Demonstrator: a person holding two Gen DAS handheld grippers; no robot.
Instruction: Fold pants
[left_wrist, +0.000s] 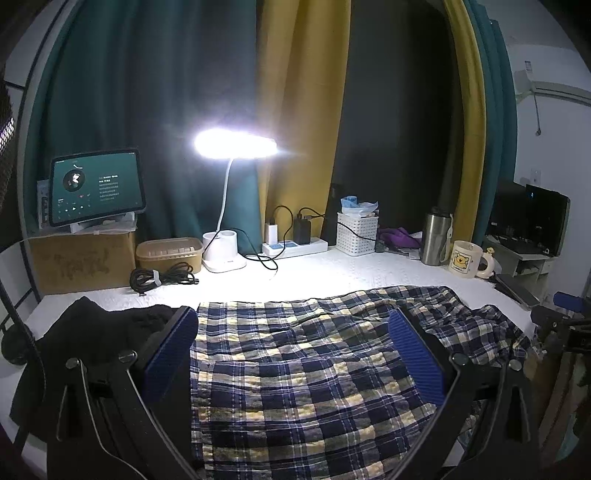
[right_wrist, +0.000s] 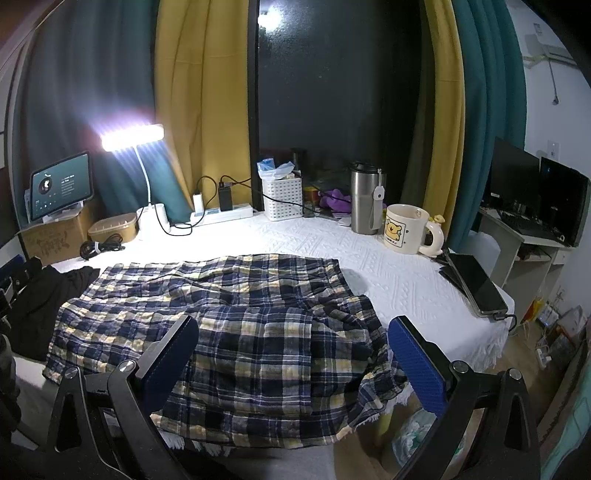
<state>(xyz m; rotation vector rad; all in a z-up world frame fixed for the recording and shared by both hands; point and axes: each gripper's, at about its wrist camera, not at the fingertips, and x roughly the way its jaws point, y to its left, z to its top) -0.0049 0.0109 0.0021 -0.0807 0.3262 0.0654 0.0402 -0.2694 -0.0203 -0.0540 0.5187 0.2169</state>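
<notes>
Lying between spread hand-held grippers (left_wrist: 293, 332) (right_wrist: 293, 339), plaid pants (right_wrist: 229, 317) touch black garment (left_wrist: 92, 332).

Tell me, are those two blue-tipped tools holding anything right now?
Nothing is held. The left tool and the right tool are both open above the plaid pants, which lie spread on the table.
</notes>
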